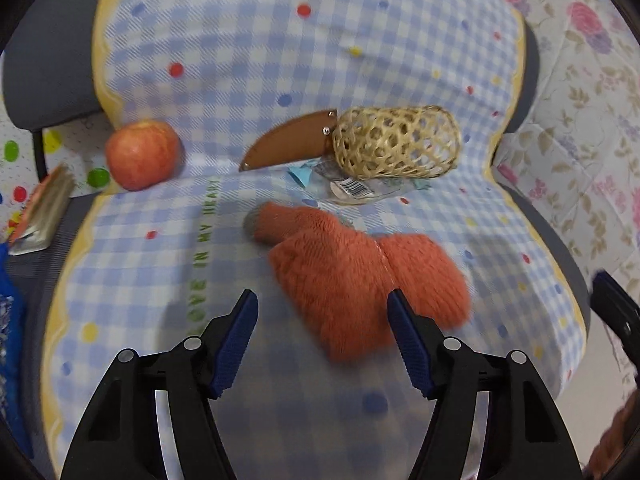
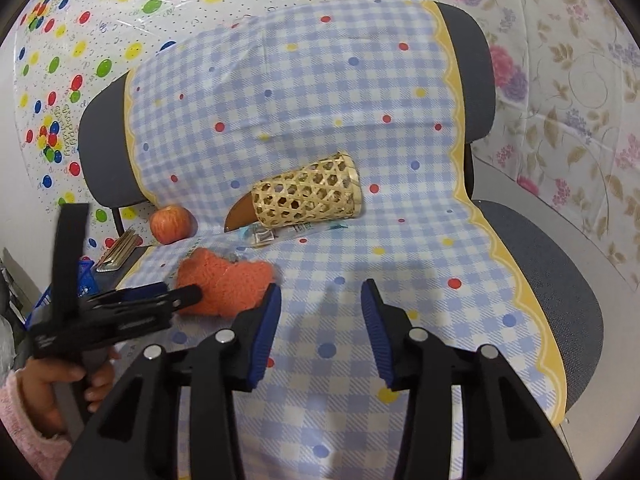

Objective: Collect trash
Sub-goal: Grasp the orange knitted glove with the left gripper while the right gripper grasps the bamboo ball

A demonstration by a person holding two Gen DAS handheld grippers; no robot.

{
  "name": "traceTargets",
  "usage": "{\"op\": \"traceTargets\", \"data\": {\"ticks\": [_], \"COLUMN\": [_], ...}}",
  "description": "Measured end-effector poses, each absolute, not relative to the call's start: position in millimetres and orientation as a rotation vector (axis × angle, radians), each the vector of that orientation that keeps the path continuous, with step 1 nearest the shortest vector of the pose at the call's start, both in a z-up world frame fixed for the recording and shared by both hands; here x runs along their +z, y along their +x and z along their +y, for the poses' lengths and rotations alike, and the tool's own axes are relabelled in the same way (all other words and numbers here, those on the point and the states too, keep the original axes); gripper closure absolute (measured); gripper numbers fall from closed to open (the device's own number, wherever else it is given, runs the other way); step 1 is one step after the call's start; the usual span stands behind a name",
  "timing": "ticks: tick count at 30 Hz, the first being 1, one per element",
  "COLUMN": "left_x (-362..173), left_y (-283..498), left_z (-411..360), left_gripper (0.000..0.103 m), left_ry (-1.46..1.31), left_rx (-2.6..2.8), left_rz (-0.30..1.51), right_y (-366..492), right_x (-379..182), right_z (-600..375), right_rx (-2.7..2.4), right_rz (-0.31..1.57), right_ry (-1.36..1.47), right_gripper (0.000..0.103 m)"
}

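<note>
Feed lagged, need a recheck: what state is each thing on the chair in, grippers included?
Left gripper: open, empty, over the orange glove.
Right gripper: open, empty.
Woven basket: on its side.
Clear wrapper: flat, against the basket.
Apple: whole.
Orange glove: lying flat.

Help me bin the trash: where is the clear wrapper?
The clear wrapper lies on the checked cloth, tucked under the woven basket, just behind the orange glove.

Both wrist views look steeply down at the chair seat (image 1: 132, 264); the left sits nearer. They share the woven basket (image 1: 396, 144), mid-frame.
</note>
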State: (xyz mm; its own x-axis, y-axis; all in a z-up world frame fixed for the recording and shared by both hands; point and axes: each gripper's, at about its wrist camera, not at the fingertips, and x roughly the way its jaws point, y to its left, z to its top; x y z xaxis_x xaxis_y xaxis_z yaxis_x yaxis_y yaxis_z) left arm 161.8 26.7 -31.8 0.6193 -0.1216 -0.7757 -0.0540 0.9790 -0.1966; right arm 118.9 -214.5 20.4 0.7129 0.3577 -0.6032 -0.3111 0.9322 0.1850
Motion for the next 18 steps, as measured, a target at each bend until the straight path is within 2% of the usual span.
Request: {"op": "traceTargets", "data": {"ticks": [2,3,5,6,9,11,18], "left_x": [-37,-37,-34,-32,-18,-10,2], "left_y": [171,172,169,167,148,136,135], "left_z": [25,23,18,18,23,29,63], "left_gripper": [0.039,0.043,0.074,0.082,0.086,0.086,0.086], "left_ry": [-0.216,-0.203,-0.170,-0.175,-0.182,-0.180,-0.197], "left_rx": [-0.035,-0.026,-0.048,-0.063,-0.058,-0.038,0.042], "left_rz": [0.920,0.909,0.894,0.886,0.827,0.791,0.766], "right_y": [119,120,121,122,129,141,207], "right_x": [18,17,16,16,18,19,12], "right_z": [-216,-216,-215,-214,-209,-206,-203], "right_rx": [0.372,0.373,0.375,0.379,0.385,0.385,0.402], "right_rz": [0.692,0.697,0.701,0.703,0.699,0.686,0.705], "right_ry": [0.074,0.072,0.068,0.067,0.063,0.059,0.114], "right_gripper": [0.061,0.061,0.061,0.061,0.059,0.048,0.047]}}
